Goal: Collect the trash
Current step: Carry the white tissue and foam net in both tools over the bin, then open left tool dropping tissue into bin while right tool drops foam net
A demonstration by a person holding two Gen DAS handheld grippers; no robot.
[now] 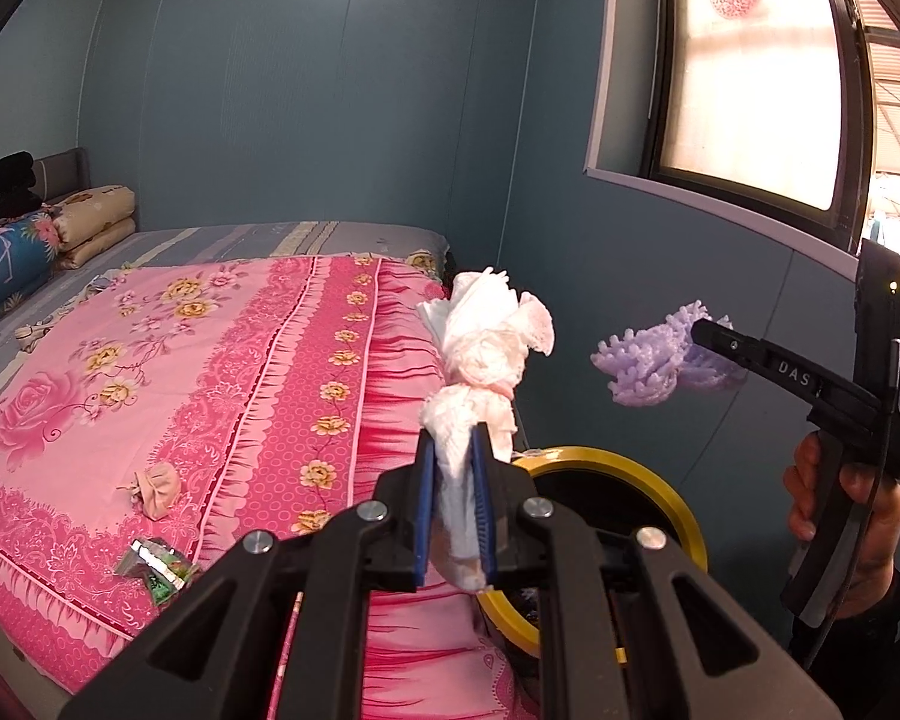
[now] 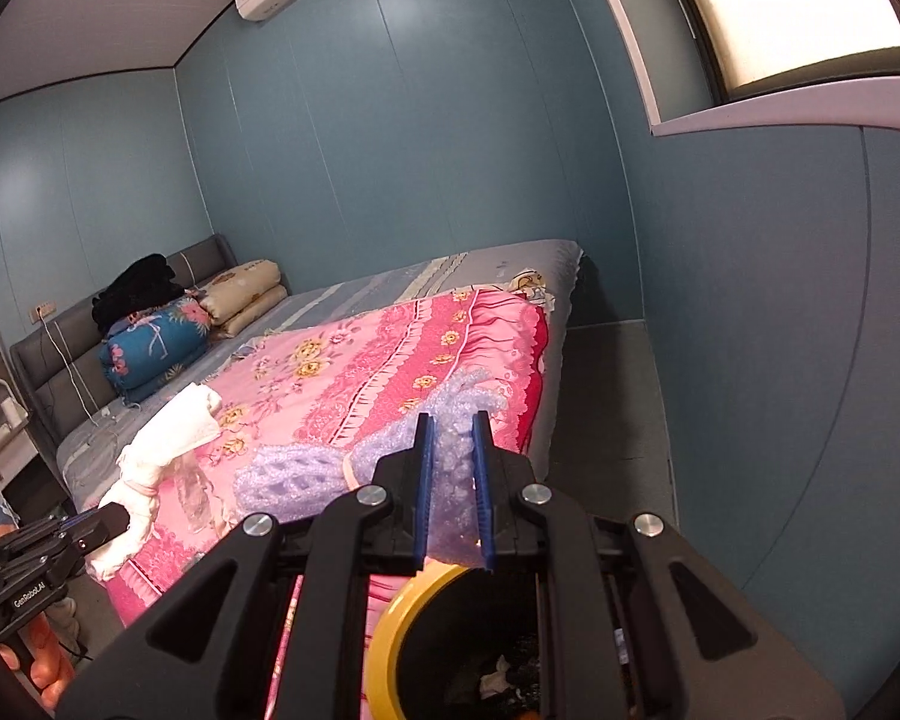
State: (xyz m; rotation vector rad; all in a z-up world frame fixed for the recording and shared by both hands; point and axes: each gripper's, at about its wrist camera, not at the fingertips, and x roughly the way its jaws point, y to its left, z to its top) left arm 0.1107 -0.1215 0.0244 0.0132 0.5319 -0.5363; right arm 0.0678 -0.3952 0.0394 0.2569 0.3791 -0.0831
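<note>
Left wrist view has my left gripper (image 1: 455, 504) clenched on the white tissue wad (image 1: 486, 348) and my right gripper (image 2: 455, 492) clenched on purple foam netting (image 2: 450, 450), both above the yellow-rimmed bin (image 1: 684, 498); releasing off-centre could miss.

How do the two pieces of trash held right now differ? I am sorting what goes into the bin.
The white tissue wad is crumpled soft paper, knotted into lumps; the purple foam net is an open mesh with frilly ends. The tissue wad sits in the left hand-held gripper; the foam net sits in the right hand-held gripper. Both are clamped between blue pads, in the air near the yellow-rimmed bin.
</note>
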